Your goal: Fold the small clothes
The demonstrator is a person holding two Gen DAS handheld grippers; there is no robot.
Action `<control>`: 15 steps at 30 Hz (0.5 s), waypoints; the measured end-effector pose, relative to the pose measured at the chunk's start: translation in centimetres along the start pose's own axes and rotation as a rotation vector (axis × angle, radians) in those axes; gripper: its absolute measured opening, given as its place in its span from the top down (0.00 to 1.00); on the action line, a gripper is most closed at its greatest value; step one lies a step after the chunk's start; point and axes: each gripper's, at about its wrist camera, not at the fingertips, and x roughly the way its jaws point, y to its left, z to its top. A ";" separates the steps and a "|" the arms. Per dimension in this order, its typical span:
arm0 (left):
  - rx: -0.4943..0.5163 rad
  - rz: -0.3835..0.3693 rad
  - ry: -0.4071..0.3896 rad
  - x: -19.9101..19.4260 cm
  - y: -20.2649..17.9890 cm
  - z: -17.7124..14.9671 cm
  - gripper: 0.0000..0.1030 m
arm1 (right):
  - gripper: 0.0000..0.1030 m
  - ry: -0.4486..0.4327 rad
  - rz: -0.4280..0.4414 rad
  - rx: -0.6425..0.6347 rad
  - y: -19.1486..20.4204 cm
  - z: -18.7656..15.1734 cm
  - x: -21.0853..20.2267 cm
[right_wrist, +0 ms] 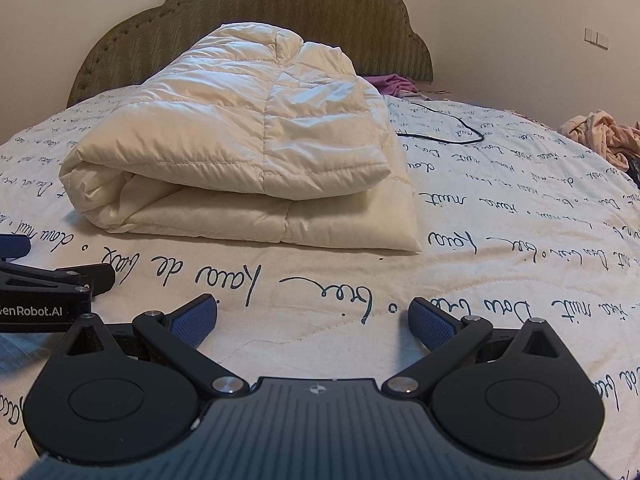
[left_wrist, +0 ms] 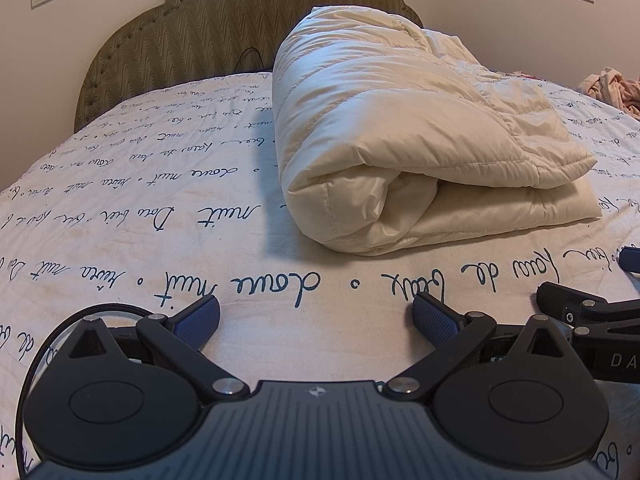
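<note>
We see both the left gripper and right gripper spread wide, empty, over the bed, the folded cream puffer jacket just ahead: light, puffy, likely slippery, best pinched at its hem corner.

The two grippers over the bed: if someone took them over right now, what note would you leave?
Left gripper: open, holding nothing, low over the bedsheet.
Right gripper: open, holding nothing, beside the left.
Small clothes: a pink pile at the bed's far right edge, a purple garment near the headboard.
Done: nothing folded that shows.
Left: fetch and fold each garment. The cream duvet lies folded ahead; a black cable lies beyond it.
</note>
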 end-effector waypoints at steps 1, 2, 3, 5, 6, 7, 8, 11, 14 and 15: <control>0.000 0.000 0.000 0.0 0.0 0.0 0.00 | 0.00 0.001 0.000 0.001 0.0 0.0 0.0; 0.000 0.000 0.000 0.0 0.0 0.0 0.00 | 0.00 0.002 0.001 0.002 0.0 0.0 0.0; 0.000 0.000 0.000 0.0 0.0 0.0 0.00 | 0.00 0.003 0.002 0.003 0.0 0.0 0.0; 0.000 0.000 0.000 0.0 0.0 0.0 0.00 | 0.00 0.005 0.005 0.007 0.0 0.0 0.1; 0.000 0.000 0.000 0.0 0.0 0.0 0.00 | 0.00 0.006 0.006 0.008 0.0 0.0 0.1; 0.000 0.000 0.000 0.0 0.0 0.0 0.00 | 0.00 0.007 0.007 0.009 0.0 0.0 0.2; 0.000 0.000 0.000 0.0 0.0 0.0 0.00 | 0.00 0.008 0.007 0.009 0.0 0.0 0.2; 0.000 0.000 0.000 0.0 0.0 0.0 0.00 | 0.00 0.007 0.007 0.009 0.0 0.0 0.1; 0.000 0.000 0.000 0.0 0.0 0.0 0.00 | 0.00 0.007 0.007 0.009 0.0 0.0 0.1; 0.000 0.000 0.000 0.0 0.0 0.0 0.00 | 0.00 0.007 0.007 0.009 0.0 0.0 0.1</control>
